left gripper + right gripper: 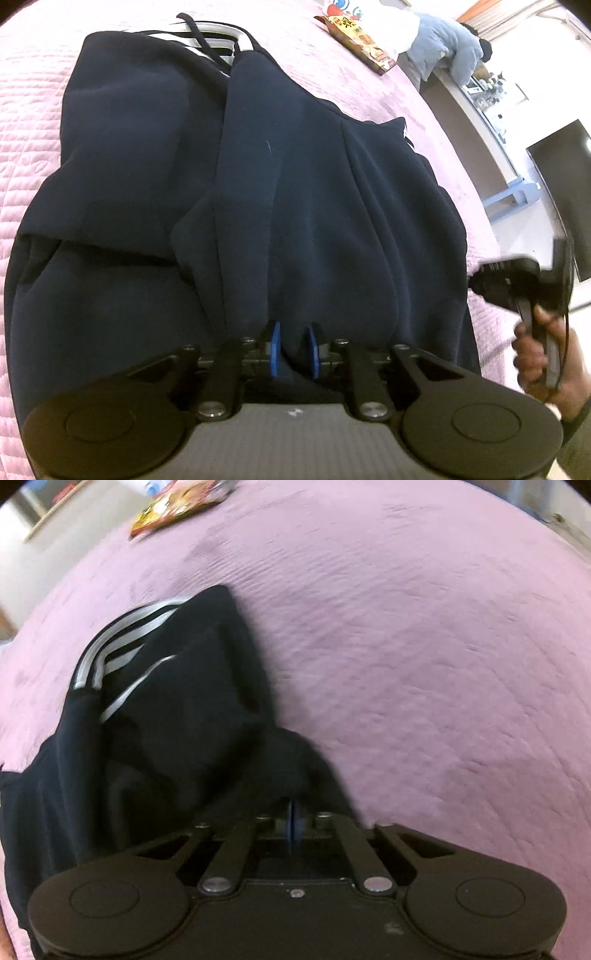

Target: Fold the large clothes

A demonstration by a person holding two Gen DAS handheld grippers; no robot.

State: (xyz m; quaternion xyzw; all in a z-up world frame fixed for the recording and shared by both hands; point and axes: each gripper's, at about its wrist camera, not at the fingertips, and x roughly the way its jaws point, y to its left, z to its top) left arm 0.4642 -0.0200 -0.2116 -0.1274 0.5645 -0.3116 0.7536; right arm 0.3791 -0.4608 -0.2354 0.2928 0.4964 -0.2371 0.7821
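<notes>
Dark navy garment [240, 184] with white stripes spread in folds on pink quilted bedspread [22, 122]. Left gripper [294, 349] — blue pads a little apart, fold of navy cloth between them; firm hold or not, cannot tell. Right gripper [294, 825] — pads pressed together on garment edge. Colourful packet [173, 507] well apart, near bed's far edge.

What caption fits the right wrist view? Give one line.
Right hand-held gripper shut on navy garment over pink bedspread.
</notes>
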